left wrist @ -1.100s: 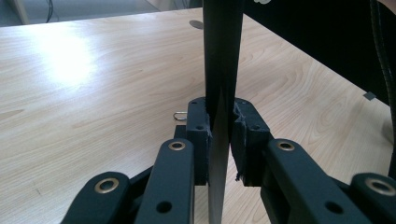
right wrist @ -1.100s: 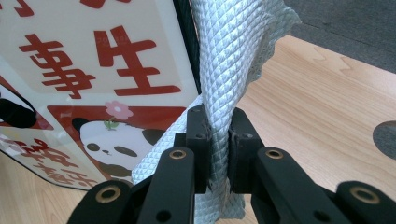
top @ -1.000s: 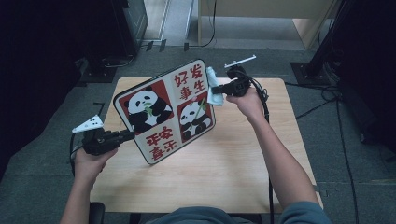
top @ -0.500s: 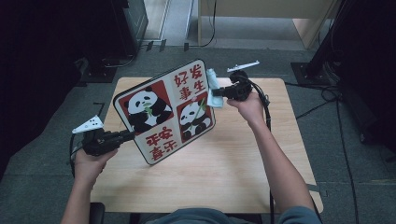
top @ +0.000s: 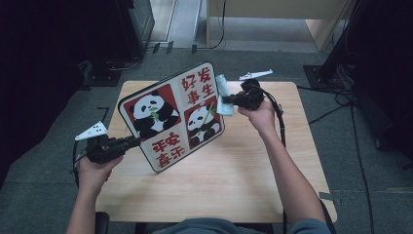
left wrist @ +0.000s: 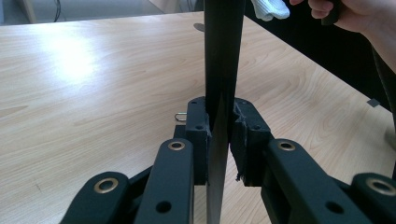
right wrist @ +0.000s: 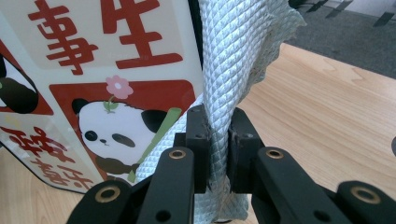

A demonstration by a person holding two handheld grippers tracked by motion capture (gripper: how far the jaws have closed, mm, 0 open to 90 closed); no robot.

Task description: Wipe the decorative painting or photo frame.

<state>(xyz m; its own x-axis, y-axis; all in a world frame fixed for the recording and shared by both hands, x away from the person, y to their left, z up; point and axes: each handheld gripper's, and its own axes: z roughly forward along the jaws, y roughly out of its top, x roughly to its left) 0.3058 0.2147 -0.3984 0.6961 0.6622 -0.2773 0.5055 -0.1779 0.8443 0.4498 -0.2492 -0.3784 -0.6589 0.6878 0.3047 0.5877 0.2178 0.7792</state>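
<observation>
red-and-white panda board [top: 171, 116], tilted, clamped by left hand-held gripper [top: 132, 142]; right hand-held gripper [top: 229, 100] pinches a seemingly pale-blue cloth [top: 223, 93].

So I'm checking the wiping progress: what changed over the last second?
The right gripper, shut on the pale blue cloth, slid it slightly up the panda-printed board's right edge. The left gripper stays clamped on the board's lower-left edge, board tilted above the wooden table.

Dim surroundings, soft overhead light, pale glare on the table [left wrist: 70, 56], slightly blurred high view.
</observation>
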